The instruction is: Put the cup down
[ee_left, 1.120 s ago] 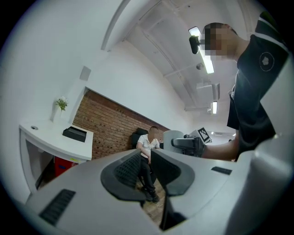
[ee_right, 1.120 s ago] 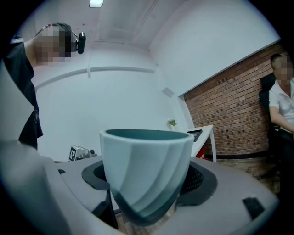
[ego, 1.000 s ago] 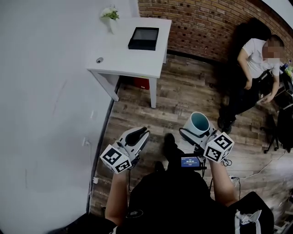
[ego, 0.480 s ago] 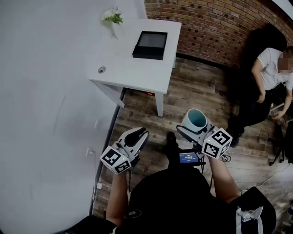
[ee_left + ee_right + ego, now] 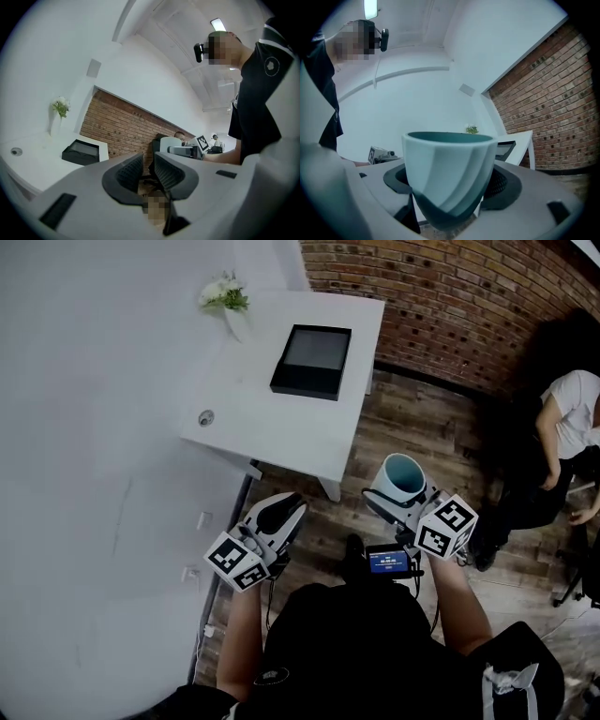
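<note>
The carry is in hand; the right gripper point(image 5: 395, 499) clamps the teal cup point(image 5: 447, 173) upright, in the air above the floor, near the white tabletop point(image 5: 281, 423) but not yet over it; the left gripper point(image 5: 275, 517) is empty, jaws nearly together. Next, I judge: reach over bare tabletop, lower, then release.

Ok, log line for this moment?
right gripper: holds cup upright, over floor | left gripper: empty, jaws nearly together | table: ahead, cup not down

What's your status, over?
Right gripper shut on cup, upright, over floor. Left gripper empty, jaws nearly together. White table ahead, black box on it.
</note>
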The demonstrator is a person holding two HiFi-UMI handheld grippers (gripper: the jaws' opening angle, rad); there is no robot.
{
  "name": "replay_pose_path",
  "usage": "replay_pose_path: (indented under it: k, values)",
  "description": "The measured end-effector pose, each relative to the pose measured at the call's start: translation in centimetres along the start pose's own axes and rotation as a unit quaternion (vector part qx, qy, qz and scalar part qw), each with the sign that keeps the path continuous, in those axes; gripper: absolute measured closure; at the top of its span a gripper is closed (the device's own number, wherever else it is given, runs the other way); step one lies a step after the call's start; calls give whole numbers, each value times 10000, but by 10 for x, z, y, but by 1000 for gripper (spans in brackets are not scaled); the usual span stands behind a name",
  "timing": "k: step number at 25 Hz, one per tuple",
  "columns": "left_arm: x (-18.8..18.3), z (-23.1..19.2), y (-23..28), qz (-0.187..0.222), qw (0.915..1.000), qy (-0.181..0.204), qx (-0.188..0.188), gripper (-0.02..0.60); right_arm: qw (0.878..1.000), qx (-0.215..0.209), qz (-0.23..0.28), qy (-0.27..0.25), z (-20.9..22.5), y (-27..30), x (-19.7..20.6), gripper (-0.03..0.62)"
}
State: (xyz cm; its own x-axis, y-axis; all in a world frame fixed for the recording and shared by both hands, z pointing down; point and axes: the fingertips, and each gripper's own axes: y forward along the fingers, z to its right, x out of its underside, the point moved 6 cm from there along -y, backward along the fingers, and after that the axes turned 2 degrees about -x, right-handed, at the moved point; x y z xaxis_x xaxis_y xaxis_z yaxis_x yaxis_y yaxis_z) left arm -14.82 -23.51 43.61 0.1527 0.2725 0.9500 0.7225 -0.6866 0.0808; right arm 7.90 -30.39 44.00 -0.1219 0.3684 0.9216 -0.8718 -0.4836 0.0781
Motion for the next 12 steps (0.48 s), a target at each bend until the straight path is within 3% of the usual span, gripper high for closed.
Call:
replay_pose_path:
  k: [12]
  values:
    - [-10,-49,28,-76,9999,-130,15,511,9999,81,-29,127,36,36,-11,206]
